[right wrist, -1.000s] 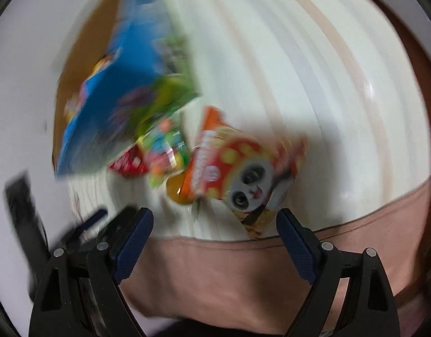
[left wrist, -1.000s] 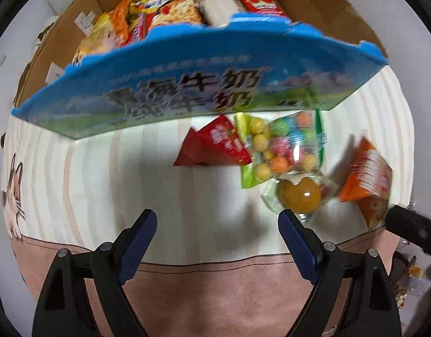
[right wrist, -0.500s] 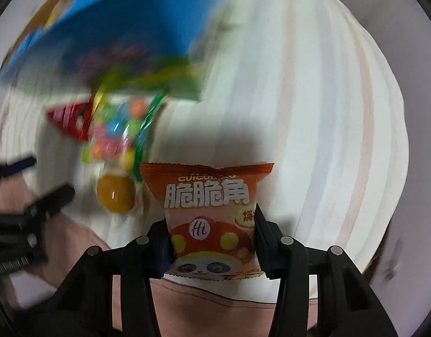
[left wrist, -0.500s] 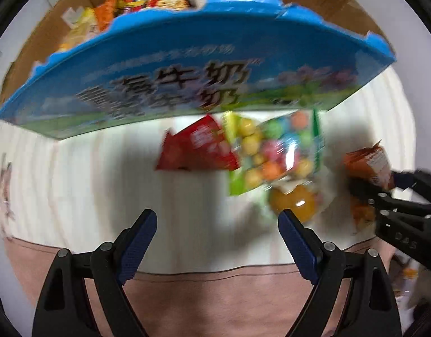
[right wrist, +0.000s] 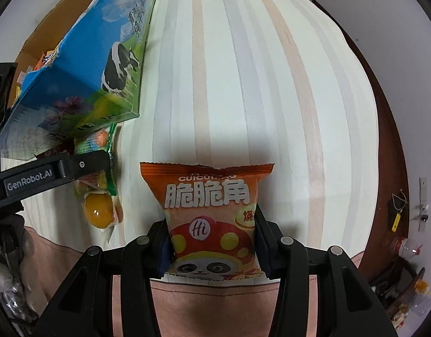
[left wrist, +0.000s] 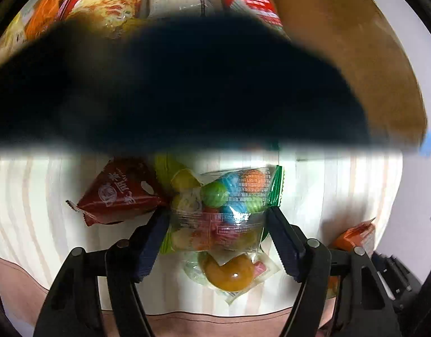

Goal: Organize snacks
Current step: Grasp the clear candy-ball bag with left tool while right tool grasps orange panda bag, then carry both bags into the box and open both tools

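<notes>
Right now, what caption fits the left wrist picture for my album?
Left tool closing around the clear bag of colourful candy balls, between a red triangular packet and an orange jelly cup.

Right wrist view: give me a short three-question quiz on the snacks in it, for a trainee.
1. Which does the right gripper hold? A) a red packet B) an orange packet C) a noodle packet
2. True or false: the jelly cup rests on top of the orange packet.
3. Which animal is printed at the bottom of the orange packet?

Key: 1 B. 2 False: it lies on the table, apart from the packet. 3 A panda.
</notes>
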{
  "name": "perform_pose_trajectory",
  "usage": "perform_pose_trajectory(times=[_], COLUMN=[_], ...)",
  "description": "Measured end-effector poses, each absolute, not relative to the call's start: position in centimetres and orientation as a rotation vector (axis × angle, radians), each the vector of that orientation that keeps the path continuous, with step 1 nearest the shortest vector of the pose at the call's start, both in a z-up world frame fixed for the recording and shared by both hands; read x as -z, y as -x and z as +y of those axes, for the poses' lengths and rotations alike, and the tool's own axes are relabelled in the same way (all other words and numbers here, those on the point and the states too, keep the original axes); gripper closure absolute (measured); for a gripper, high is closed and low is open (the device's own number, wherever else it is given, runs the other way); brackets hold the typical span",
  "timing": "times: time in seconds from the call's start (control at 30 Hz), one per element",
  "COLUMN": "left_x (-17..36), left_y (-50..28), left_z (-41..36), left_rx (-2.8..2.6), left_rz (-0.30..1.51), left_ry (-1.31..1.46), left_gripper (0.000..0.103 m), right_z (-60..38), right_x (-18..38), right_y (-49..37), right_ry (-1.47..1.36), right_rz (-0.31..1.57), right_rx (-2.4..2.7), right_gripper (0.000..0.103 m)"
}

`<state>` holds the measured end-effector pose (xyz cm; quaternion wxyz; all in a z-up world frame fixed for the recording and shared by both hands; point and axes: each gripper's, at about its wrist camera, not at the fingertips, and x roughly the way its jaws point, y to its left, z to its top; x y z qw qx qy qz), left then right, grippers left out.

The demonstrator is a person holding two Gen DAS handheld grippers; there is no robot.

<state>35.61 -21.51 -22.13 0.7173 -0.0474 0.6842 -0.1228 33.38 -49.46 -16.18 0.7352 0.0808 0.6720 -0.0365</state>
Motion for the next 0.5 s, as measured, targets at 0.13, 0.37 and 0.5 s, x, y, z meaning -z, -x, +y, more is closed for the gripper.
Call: perform_pose_trajectory(times=[0.13, 0.37, 0.5], left_x=[22.1, 22.6, 23.7], left_y=[-34.9, -29.7, -27.1], left_z=[-21.1, -17.7, -15.1], left_rx=[0.269, 0.260, 0.253], left_rz=[1.503, 1.547, 1.584], left_ry=[0.063, 0.039, 0.045], left_gripper=[0.034, 0.036, 0.033], right_z=[-49.3, -48.9, -47.5], right_x=[16.2, 17.1, 17.9], right_y=[-32.7, -32.4, -31.8], right_ry=[-0.175, -0.189, -0.158], right_rz=[1.484, 1.536, 1.566], right_rx=[0.074, 0.000, -0.043], right_gripper=[0.053, 0.053, 0.053])
